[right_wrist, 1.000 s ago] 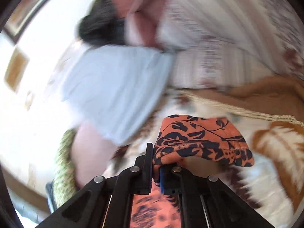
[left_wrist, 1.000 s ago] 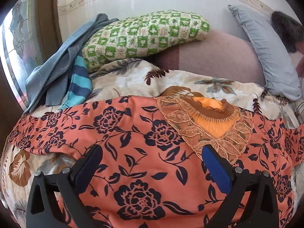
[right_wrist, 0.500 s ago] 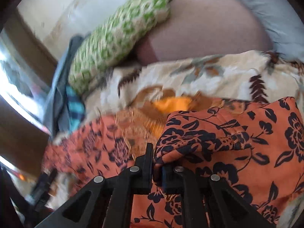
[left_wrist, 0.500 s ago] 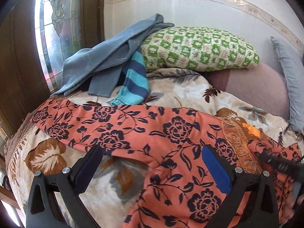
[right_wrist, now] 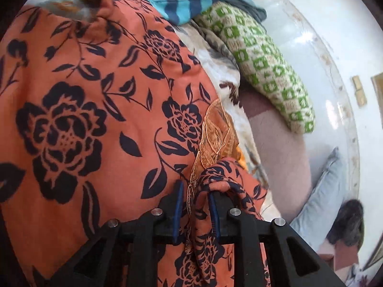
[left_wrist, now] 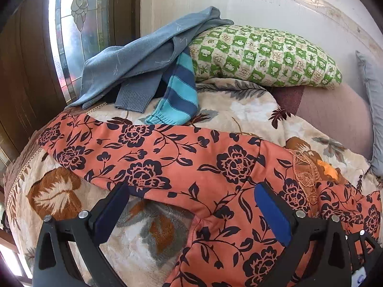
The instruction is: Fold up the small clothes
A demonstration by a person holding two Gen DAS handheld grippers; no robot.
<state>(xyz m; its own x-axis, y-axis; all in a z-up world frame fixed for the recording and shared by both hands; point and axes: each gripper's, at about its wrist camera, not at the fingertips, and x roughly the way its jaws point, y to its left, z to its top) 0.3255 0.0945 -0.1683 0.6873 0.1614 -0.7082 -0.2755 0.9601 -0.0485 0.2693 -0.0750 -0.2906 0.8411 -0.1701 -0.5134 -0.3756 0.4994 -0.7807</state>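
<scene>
An orange top with a black flower print (left_wrist: 196, 167) lies spread on a floral blanket (left_wrist: 57, 193); its lace neckline (left_wrist: 304, 169) is at the right. One sleeve stretches to the left. My left gripper (left_wrist: 191, 205) is open and empty, low over the top near the sleeve's armpit. My right gripper (right_wrist: 195, 205) is shut on a bunched fold of the same top (right_wrist: 71, 129), next to the lace neckline (right_wrist: 213, 138). Its black frame shows at the lower right of the left wrist view.
A grey sweater (left_wrist: 143, 57) and a blue striped knit (left_wrist: 179, 95) lie piled at the back left. A green checked pillow (left_wrist: 263, 57), a mauve bolster (left_wrist: 335, 117) and a grey pillow (left_wrist: 373, 95) line the wall. A wooden window frame (left_wrist: 28, 71) stands at the left.
The right gripper has carried its fold of the top leftward over the garment towards the neckline. The left gripper has shifted left, towards the outstretched sleeve, still open.
</scene>
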